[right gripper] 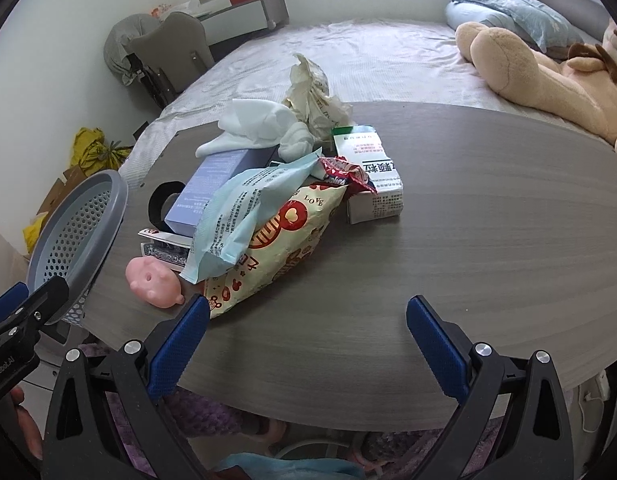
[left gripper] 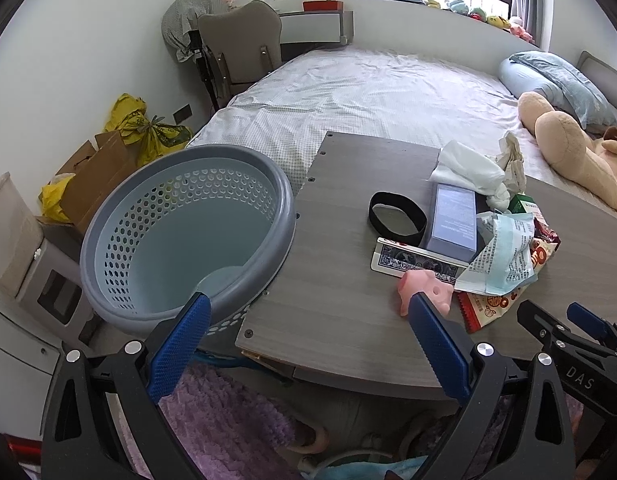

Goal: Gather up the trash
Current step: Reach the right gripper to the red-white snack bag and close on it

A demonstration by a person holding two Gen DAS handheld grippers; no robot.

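Both grippers wide open w/ nothing held. My left gripper hangs at the table's near edge, bottom centre of the left view, its left finger in front of the grey-blue basket rim at centre left. Right gripper sits low centre in the right view, over bare tabletop; its left fingertip is just beside the yellow snack bag. Trash pile is mid-frame: blue wrapper atop the snack bag, white tissue & crumpled paper behind, green-white carton to the right, pink pig toy lower left of the pile, touching table
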